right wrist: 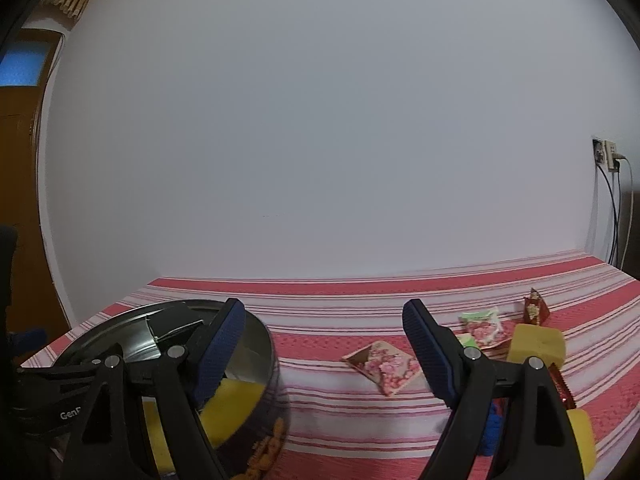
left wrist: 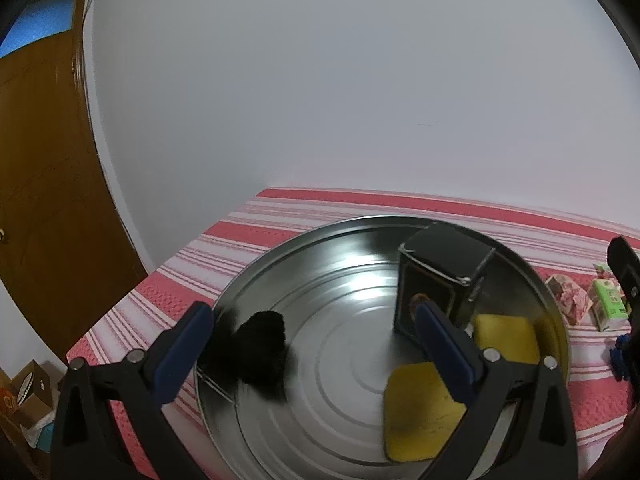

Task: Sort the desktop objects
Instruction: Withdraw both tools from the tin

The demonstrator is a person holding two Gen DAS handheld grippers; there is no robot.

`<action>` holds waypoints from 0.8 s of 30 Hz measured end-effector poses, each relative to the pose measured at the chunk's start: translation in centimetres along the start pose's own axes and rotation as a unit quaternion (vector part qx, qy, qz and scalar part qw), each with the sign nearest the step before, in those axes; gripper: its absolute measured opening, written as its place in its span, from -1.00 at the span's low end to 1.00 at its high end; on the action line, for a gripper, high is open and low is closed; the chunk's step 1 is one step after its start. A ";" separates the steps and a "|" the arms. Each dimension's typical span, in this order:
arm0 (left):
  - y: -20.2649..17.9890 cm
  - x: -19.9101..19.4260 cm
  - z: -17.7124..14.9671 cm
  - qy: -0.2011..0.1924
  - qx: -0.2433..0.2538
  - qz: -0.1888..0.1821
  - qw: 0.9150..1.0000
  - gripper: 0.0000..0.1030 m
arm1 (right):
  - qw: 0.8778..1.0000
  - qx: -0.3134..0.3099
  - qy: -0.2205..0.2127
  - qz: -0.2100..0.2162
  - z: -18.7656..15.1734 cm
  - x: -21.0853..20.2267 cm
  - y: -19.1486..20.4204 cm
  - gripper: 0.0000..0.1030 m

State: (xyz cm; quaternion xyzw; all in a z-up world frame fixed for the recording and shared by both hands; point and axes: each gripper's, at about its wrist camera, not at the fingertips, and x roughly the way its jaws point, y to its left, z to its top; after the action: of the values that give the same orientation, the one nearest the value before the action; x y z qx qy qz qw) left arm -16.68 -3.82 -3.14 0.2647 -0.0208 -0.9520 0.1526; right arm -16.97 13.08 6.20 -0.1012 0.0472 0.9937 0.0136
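Note:
A round metal tin (left wrist: pixel 304 252) stands on the red and white striped cloth. Inside it are a black box (left wrist: pixel 444 264), a black fuzzy lump (left wrist: pixel 260 344) and a flat yellow sponge (left wrist: pixel 420 412). My left gripper (left wrist: pixel 316 320) hangs open over the tin, its blue pads apart and pressing on nothing. My right gripper (right wrist: pixel 324 308) is open too, with bare cloth between its fingers and the tin (right wrist: pixel 264 364) behind its left finger. A pink flowered packet (right wrist: pixel 384 364) lies just ahead of its right finger.
Right of the tin lie a green and white packet (right wrist: pixel 480 322), a red packet (right wrist: pixel 534 308), a yellow sponge block (right wrist: pixel 538 344) and a blue object (right wrist: pixel 492 432). A white wall stands behind the table, with a brown door (left wrist: pixel 40 200) at the left.

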 end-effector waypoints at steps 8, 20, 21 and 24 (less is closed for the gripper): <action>-1.3 -1.0 0.0 -0.009 0.012 -0.006 1.000 0.99 | 1.000 0.002 -0.003 -0.013 0.1 -0.7 -1.3 0.61; -2.9 -1.7 -0.2 -0.013 0.021 -0.018 1.000 0.99 | 0.999 0.022 -0.001 -0.033 0.5 -1.7 -3.6 0.61; -3.0 -1.8 -0.2 -0.014 0.022 -0.018 0.999 0.99 | 0.999 0.025 -0.001 -0.034 0.5 -1.8 -3.8 0.61; -3.5 -2.1 -0.1 -0.015 0.026 -0.020 0.999 0.99 | 0.999 0.030 0.001 -0.038 0.5 -1.9 -4.3 0.61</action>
State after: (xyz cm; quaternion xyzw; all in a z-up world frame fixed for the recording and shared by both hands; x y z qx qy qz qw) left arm -15.91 0.11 -2.65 0.2546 -0.0428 -0.9579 0.1258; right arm -15.02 17.39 6.68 -0.1030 0.0731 0.9905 0.0547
